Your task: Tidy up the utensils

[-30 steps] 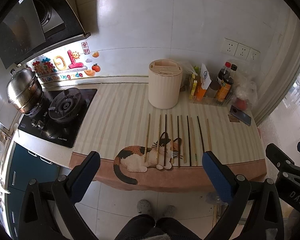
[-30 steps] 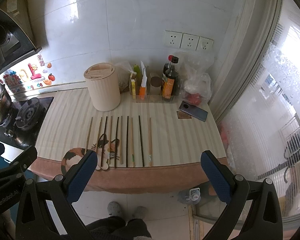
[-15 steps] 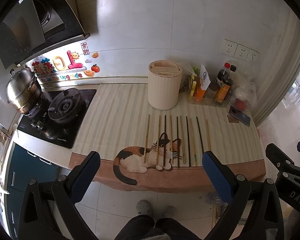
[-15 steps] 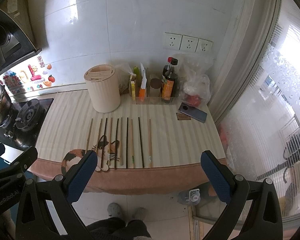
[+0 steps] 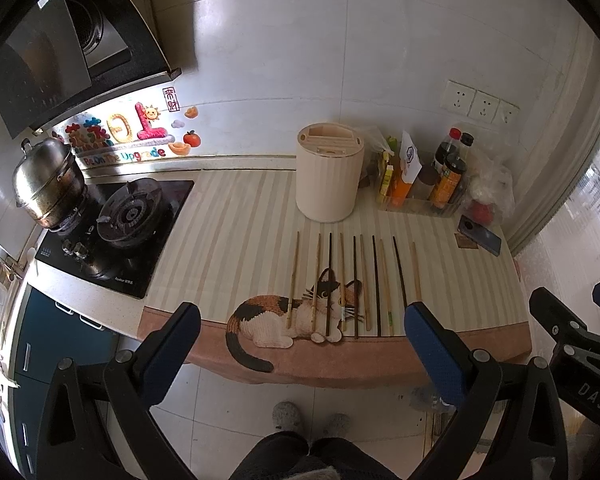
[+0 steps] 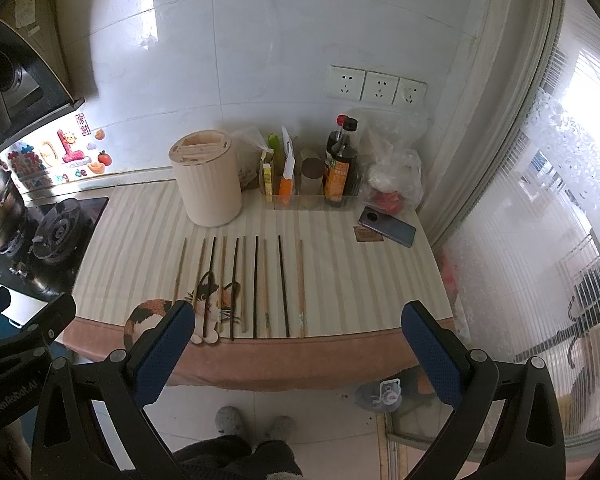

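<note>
Several chopsticks [image 5: 356, 284] [image 6: 244, 284], some pale wood and some black, lie side by side on a striped counter mat [image 5: 228, 248] [image 6: 140, 256] with a cat picture. Behind them stands a cream cylindrical utensil holder [image 5: 329, 178] [image 6: 207, 182] with slots in its top. My left gripper [image 5: 300, 340] hangs open in front of the counter's near edge, nothing between its blue pads. My right gripper [image 6: 298, 340] is open too, held off the same edge, and shows at the right border of the left wrist view.
A gas hob [image 5: 116, 232] with a steel pot [image 5: 46, 184] is at the left. Sauce bottles [image 6: 340, 168], cartons, a plastic bag and a phone [image 6: 386, 226] sit at the back right. A curtain [image 6: 500, 160] closes the right side. The person's slippered feet [image 5: 308, 420] stand on the tiled floor.
Both views have drifted slightly; the counter sits a touch higher in the frames. Nothing was grasped, and both grippers stay open.
</note>
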A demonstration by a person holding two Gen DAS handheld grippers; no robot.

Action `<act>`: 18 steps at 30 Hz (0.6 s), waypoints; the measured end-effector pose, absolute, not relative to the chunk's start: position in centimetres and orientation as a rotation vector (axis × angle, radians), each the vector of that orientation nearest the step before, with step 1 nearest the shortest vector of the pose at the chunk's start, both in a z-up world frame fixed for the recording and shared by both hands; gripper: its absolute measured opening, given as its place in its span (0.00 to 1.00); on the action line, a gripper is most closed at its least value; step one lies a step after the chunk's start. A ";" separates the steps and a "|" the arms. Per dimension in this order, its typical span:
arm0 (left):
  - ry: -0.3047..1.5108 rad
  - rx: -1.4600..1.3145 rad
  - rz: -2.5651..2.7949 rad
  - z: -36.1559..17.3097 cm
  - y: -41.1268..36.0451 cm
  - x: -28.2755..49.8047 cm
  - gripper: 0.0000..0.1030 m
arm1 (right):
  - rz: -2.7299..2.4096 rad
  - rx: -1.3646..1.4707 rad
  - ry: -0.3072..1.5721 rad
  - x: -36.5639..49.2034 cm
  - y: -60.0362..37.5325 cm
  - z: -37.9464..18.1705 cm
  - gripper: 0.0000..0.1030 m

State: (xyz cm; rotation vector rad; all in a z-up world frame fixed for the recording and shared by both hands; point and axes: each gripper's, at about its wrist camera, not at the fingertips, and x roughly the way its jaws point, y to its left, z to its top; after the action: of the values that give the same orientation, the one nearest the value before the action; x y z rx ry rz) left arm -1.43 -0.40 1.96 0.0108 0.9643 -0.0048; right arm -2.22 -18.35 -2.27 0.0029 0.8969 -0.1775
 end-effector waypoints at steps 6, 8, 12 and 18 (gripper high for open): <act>0.903 0.047 0.047 1.2 -0.9 0.5 1.00 | -0.176 0.008 0.896 -1.6 -18.6 -2.6 1.00; 0.874 0.050 0.072 0.5 -0.8 1.4 1.00 | -0.179 0.020 0.882 -1.3 -18.9 -3.1 1.00; 0.845 0.051 0.137 -1.8 -0.4 3.7 1.00 | -0.153 0.068 0.853 0.8 -20.2 -5.1 1.00; 0.941 0.089 0.202 -8.2 0.9 8.4 1.00 | -0.135 0.110 0.919 5.5 -21.9 -11.0 0.90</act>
State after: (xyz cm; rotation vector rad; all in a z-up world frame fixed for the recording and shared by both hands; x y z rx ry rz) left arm 8.44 0.92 -8.20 0.0894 0.9407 0.2016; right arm 5.51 -21.86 -11.04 0.1103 0.9186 -0.1345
